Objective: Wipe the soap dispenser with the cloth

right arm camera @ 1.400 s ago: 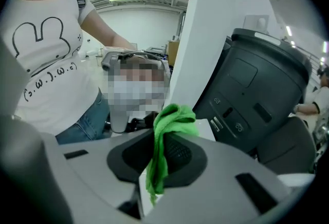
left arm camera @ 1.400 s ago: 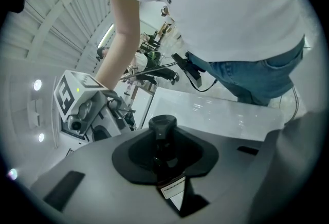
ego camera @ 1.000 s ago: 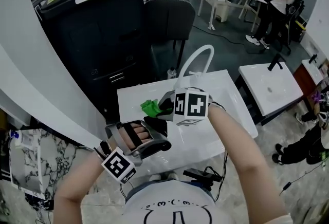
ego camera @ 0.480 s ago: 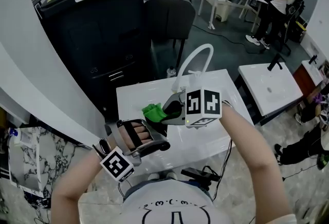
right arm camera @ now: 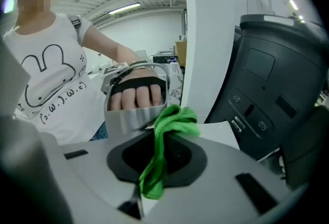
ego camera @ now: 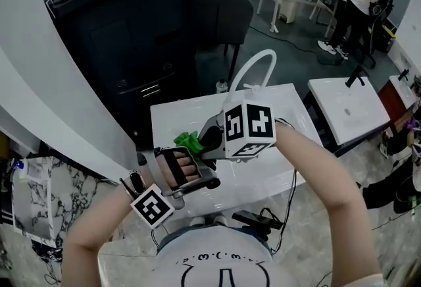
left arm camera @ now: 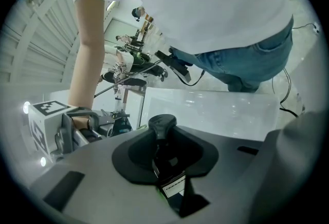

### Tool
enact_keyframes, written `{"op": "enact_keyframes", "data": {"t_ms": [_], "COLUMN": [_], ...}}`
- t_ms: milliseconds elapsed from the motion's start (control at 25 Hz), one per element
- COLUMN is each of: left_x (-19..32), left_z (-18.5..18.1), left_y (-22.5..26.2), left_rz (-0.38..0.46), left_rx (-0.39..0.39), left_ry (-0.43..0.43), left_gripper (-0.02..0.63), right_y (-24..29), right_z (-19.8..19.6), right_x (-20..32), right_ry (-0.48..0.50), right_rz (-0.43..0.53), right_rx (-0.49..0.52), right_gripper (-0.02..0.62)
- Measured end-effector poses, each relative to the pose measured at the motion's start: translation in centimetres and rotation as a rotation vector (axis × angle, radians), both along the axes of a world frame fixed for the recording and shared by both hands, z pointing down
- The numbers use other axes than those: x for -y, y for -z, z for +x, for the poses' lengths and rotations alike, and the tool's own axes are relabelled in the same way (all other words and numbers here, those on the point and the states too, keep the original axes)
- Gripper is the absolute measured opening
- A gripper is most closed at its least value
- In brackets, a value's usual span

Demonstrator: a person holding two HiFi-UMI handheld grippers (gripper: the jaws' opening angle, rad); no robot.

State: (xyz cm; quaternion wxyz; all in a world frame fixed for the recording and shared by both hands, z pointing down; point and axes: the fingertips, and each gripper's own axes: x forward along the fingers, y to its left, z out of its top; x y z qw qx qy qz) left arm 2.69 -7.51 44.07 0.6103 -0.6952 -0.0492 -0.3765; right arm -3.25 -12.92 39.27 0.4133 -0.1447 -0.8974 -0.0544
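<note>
We clench the left gripper (left arm camera: 167, 169) on the dark dispenser (left arm camera: 162, 126), held above the white table (ego camera: 289, 106). Our right gripper (right arm camera: 153, 166) pinches the green cloth (right arm camera: 175, 119), which seems to sit just beside the dispenser, though we cannot see whether they touch.

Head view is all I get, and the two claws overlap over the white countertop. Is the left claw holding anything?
Observer: Yes. The left gripper view shows the left claw shut on a dark soap dispenser, pump head toward the tips.
Operator: How is the green cloth held?
Observer: In the right gripper view the right claw pinches the green cloth, a bunch poking past the tips.
Operator: Touching the dispenser?
Observer: Cannot tell; behind the bunch that view shows the left gripper's grey hand guard, not the dispenser.
</note>
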Motion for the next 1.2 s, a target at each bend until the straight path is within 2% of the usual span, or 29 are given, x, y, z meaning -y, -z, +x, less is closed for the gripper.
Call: {"op": "enact_keyframes", "data": {"t_ms": [240,480,600,800,1000,1200], "left_x": [-0.3,-0.6,-1.0,-1.5,-0.5,2.6], "left_z": [-0.1,-0.3,-0.3,0.0,-1.3,-3.7], "left_y": [-0.1,0.0,0.2,3.0,6.4,9.4], "left_rz": [0.005,0.013,-0.007,-0.189,-0.312,-0.458], "left_rx": [0.004,-0.016,-0.039,-0.222,-0.452,-0.726], "left_ry": [0.001,0.004,0.009,0.078,0.187,0.354], "left_gripper": [0.097,0.100,0.098,0.098,0.098,0.098], "right_y": [-1.5,-3.8,-4.3,-2.7,-1.4,-2.2], "right_z": [-1.5,-1.6,-1.4,-1.0,0.4,1.8], "right_x": [2.4,6.3,7.8,10.9,11.9,11.7], "right_ry": [-0.030,-0.151,-0.220,-0.429,-0.579,-0.694], "right_rz": [0.058,0.063,0.051,-0.018,-0.135,-0.212], "right_rx": [-0.058,-0.088,-0.044,0.195,0.416,0.537], "right_gripper": [0.049,0.049,0.049,0.049,0.049,0.049]}}
